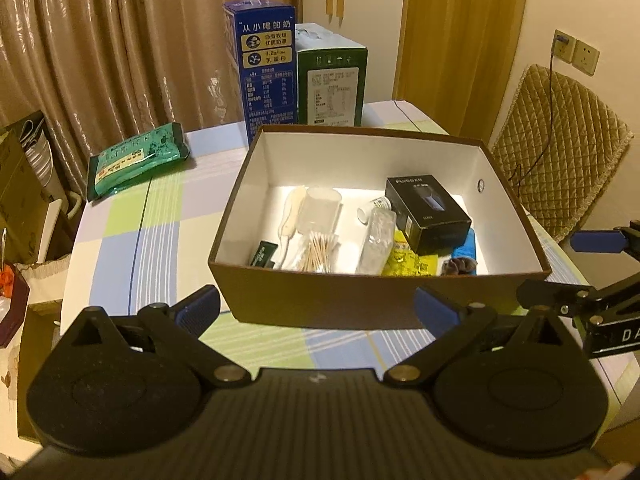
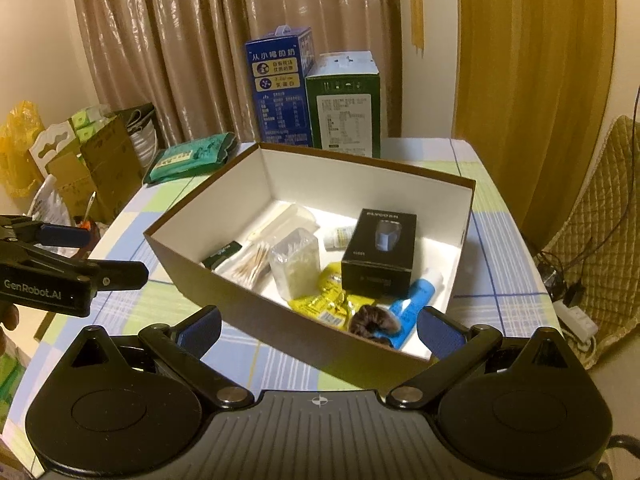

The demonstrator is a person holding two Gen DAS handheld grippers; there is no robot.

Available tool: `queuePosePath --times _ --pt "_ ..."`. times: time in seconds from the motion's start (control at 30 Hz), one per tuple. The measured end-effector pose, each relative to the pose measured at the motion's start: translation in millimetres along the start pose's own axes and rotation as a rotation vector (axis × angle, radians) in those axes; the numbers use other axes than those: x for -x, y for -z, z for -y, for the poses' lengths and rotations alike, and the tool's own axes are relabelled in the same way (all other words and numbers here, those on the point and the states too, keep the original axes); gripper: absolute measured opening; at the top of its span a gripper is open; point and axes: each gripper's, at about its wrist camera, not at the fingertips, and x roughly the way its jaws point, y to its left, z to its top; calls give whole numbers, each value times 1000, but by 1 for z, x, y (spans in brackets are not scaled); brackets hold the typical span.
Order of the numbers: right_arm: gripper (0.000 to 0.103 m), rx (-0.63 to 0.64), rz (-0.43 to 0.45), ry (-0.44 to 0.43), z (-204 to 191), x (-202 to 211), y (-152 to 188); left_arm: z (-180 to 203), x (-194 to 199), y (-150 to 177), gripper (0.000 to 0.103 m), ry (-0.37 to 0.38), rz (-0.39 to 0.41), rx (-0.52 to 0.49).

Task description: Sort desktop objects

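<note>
A brown box with a white inside stands on the checked tablecloth. It holds a black product box, cotton swabs, a clear plastic container, a yellow packet, a blue tube and a dark hair tie. My left gripper is open and empty, just in front of the box's near wall. My right gripper is open and empty over the box's near right corner.
A green packet lies on the table left of the box. A blue carton and a green carton stand behind it. A quilted chair is on the right, cardboard boxes on the left.
</note>
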Motion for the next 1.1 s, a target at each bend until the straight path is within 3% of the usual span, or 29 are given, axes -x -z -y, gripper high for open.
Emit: queuePosePath --times 0.53,1.1 --pt "101 -59 -38 20 6 14 25 11 15 24 102 -21 -39 2" --pt "101 -41 -75 18 3 20 48 19 24 45 102 -51 -66 13"
